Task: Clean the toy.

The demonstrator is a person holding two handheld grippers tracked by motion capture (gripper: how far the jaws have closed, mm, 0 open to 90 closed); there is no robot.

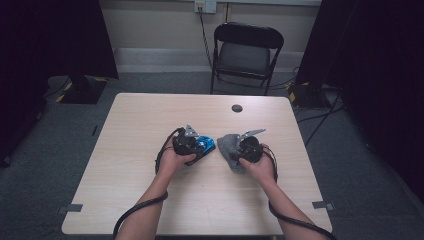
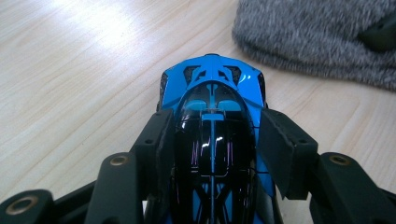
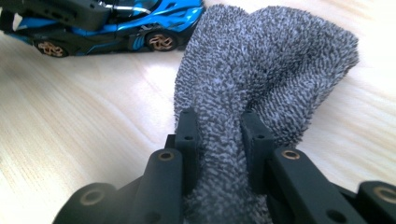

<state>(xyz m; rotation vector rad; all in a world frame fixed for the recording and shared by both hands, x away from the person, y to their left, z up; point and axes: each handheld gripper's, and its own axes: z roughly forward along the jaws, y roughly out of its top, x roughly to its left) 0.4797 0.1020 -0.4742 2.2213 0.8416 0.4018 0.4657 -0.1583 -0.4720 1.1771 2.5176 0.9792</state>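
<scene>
**Two hand-held grippers at a wooden table: toy car at left, grey cloth at right**

High view: a person's forearms enter from the near edge of a light wooden table (image 1: 150, 120). The left gripper (image 1: 189, 142) sits on a blue-and-black toy car (image 1: 206, 145) near the table's middle. The right gripper (image 1: 248, 147) sits just to the right of it, on a grey fuzzy cloth (image 1: 227, 144). Car and cloth lie close together, the car's far-right end almost meeting the cloth. A black folding chair (image 1: 246, 52) stands beyond the far edge of the table.

Left gripper view: the jaws are partly closed, with one pad on each flank of the toy car (image 2: 212, 121), gripping its glossy black cabin; the blue end points away from the camera. The cloth (image 2: 317, 37) lies at the upper right.

Right gripper view: the jaws are drawn close together and pinch a raised fold of the cloth (image 3: 261, 70). The car (image 3: 116, 28) rests on the table at the upper left, side-on.
</scene>
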